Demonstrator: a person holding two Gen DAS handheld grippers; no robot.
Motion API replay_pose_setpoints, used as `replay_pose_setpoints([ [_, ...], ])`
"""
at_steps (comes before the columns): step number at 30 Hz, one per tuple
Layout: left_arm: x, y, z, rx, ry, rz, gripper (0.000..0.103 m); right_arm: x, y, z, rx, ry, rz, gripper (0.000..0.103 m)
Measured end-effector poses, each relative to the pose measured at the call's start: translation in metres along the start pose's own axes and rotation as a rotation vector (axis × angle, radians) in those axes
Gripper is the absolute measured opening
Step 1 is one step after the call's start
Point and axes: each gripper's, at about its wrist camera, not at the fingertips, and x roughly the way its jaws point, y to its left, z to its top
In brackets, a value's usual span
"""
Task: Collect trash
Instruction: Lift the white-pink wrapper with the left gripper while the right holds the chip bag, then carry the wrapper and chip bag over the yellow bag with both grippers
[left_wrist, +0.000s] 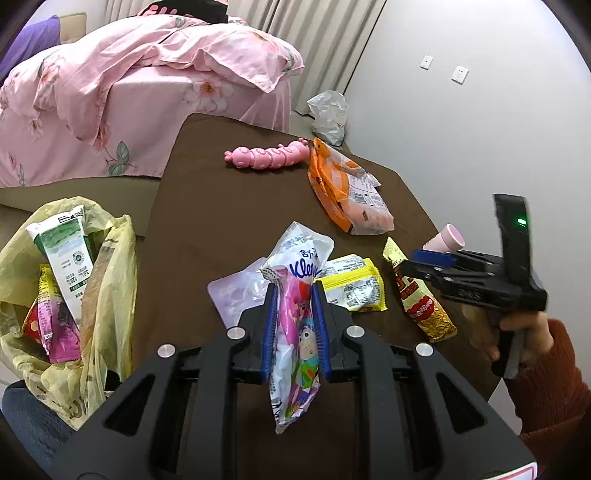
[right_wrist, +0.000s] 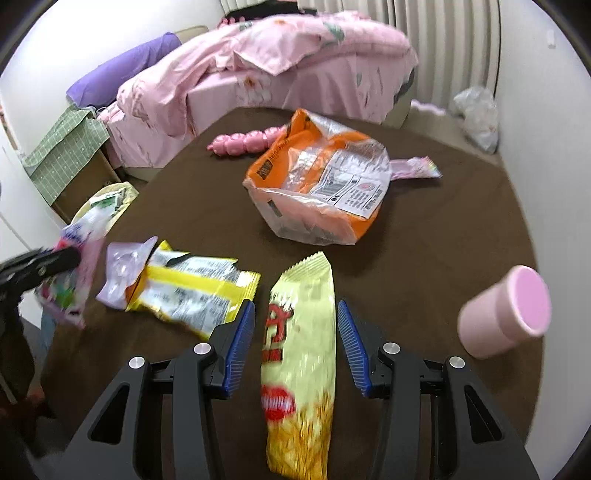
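My left gripper (left_wrist: 293, 325) has its blue pads pressed on the tissue pack (left_wrist: 295, 295), a soft printed film packet pinched about mid-length; its ends flop free above and below the pads, so I judge it light, limp and a little slick; a mid-body pinch like this suits it, since the film crushes rather than cracks.

My right gripper (right_wrist: 295, 343) has jaws standing apart, one either side of the yellow snack wrapper (right_wrist: 301, 354), pads clear of it; the wrapper lies flat on the brown table (right_wrist: 424, 229) in the lower centre of the right-wrist frame; I judge it thin crinkly foil, near weightless, likely to slide on the cloth; best taken across its narrow width near the middle, pads low, so it buckles up into the grip.

Outward in the right-wrist view: a yellow-striped wrapper (right_wrist: 192, 288) left of centre, overlapping a pale lilac packet (right_wrist: 122, 273); an orange-and-clear bag (right_wrist: 325, 192) at centre, bulky but empty-looking, easiest by a loose edge; a pink cup (right_wrist: 506, 310) on its side at right, rigid, apt to roll; a pink caterpillar toy (right_wrist: 243, 142) beyond, probably not trash.

In the left-wrist view the yellow trash bag (left_wrist: 74, 302) sags open at lower left, wrappers already inside.
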Motion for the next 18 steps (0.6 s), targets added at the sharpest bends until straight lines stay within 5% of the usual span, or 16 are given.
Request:
replay_pose_setpoints([
  [5,0.000,0.008,-0.001,-0.021,0.005,-0.001,0.018,0.009,0.012,0.003,-0.065,0.052,0.006,0.035],
  [18,-0.022,0.015,0.006,-0.032,-0.057,0.025,0.018,-0.069,0.045,0.016,-0.128,-0.223,0.083,0.031],
])
